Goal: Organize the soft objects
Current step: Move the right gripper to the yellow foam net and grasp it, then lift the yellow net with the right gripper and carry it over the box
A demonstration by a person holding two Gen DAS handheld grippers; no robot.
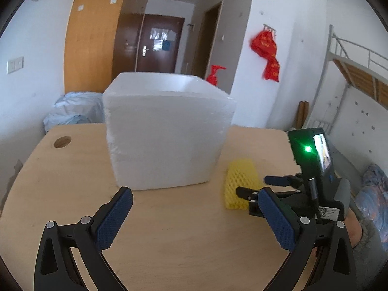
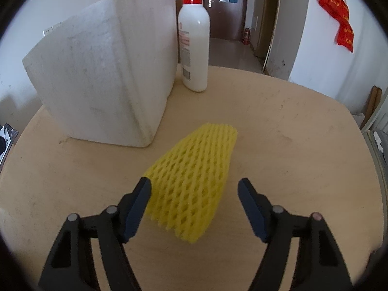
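The yellow foam net sleeve [image 2: 194, 181] lies flat on the wooden table [image 2: 291, 133], just right of the white foam box [image 2: 101, 72], its long axis running from the right gripper [image 2: 194, 189] away toward the pump bottle [image 2: 194, 41]. That gripper's 2 fingers straddle the sleeve's near end, parted, left pad [image 2: 135, 208] about touching, right pad clear. The left gripper [image 1: 194, 215] hangs wide open over bare table, holding nothing.

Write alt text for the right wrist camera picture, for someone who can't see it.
An open gripper straddles the near end of a yellow foam net sleeve lying on a round wooden table. Behind it stand a white foam box and a white pump bottle with a red top.
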